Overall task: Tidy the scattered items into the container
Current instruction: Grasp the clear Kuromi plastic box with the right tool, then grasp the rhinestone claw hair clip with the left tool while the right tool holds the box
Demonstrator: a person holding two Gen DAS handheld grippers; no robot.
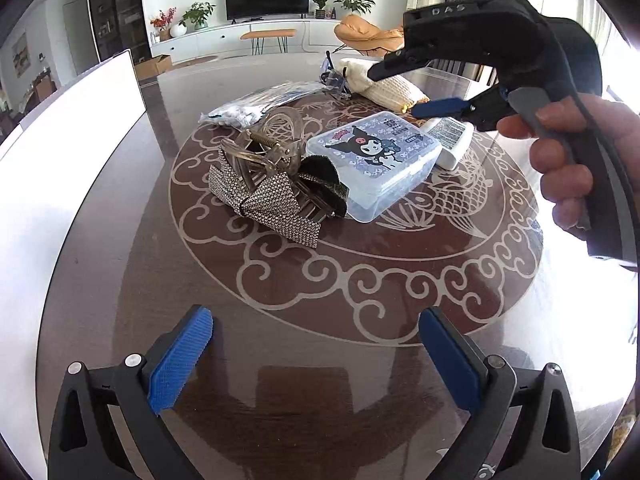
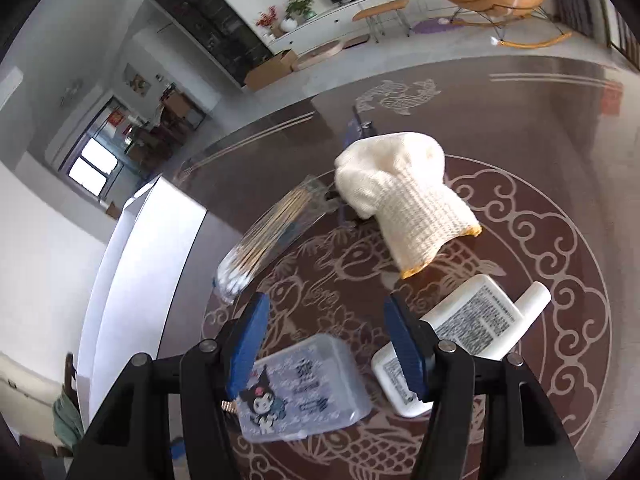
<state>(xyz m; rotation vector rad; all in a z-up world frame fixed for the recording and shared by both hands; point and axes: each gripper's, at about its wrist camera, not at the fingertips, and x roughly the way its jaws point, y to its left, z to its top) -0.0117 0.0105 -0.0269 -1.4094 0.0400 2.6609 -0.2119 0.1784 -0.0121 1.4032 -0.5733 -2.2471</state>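
Observation:
Scattered items lie on the dark patterned table point(image 1: 320, 300). A clear cartoon-printed plastic box point(image 1: 374, 162) sits mid-table, also in the right wrist view point(image 2: 304, 388). A rhinestone bow point(image 1: 264, 200) and a clear hair claw point(image 1: 268, 152) lie left of it. A white bottle point(image 2: 468, 332), a knit glove point(image 2: 404, 200) and a cotton swab pack point(image 2: 268, 236) lie around it. My left gripper point(image 1: 316, 356) is open and empty, low over the near table. My right gripper point(image 2: 326, 340) is open and empty, hovering above the box and bottle; it also shows in the left wrist view point(image 1: 404, 88).
A white-walled container point(image 1: 60, 152) stands at the table's left edge, also in the right wrist view point(image 2: 136, 280). A clear plastic bin point(image 1: 444, 80) sits behind the glove. Blue items point(image 1: 334, 76) lie by the glove.

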